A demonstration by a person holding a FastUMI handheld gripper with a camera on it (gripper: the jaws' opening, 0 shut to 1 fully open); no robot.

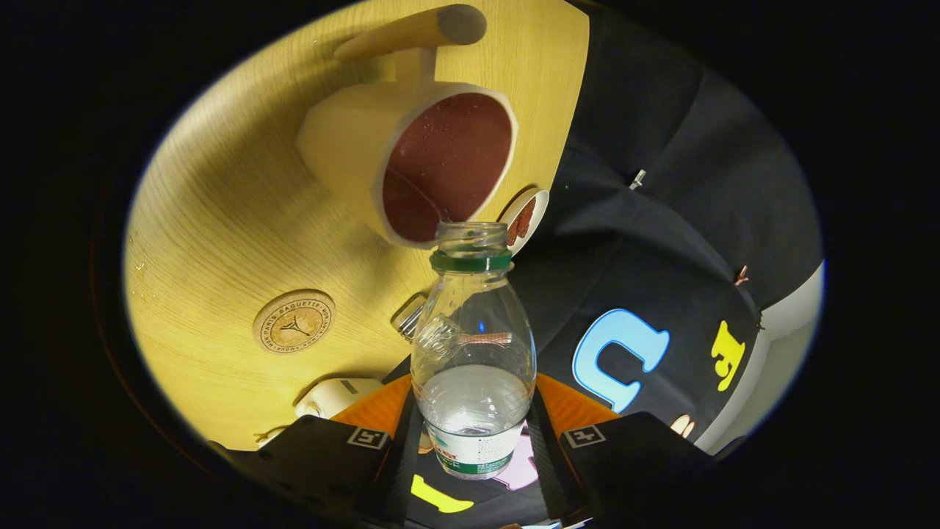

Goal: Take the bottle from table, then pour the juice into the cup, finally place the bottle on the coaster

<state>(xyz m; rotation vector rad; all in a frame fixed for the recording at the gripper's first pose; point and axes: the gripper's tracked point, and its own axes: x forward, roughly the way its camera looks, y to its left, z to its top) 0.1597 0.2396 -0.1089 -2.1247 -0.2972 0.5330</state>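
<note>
Fingers (411,455) are clamped on the bottle (472,353), which is held between them by the gripper (474,448), uncapped mouth beside the cup (418,158) rim. The coaster (294,322) is seen on the table (213,220), apart from the cup.

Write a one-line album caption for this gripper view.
Jaws shut on an uncapped clear bottle, tilted toward a cream cup, round coaster waiting on the wooden table.

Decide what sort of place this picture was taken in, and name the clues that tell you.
Probably a staged recording booth, not a real kitchen: a light wooden table backed by a black cloth wall, set with a cup and coaster, while the gripper holds an open bottle.
</note>
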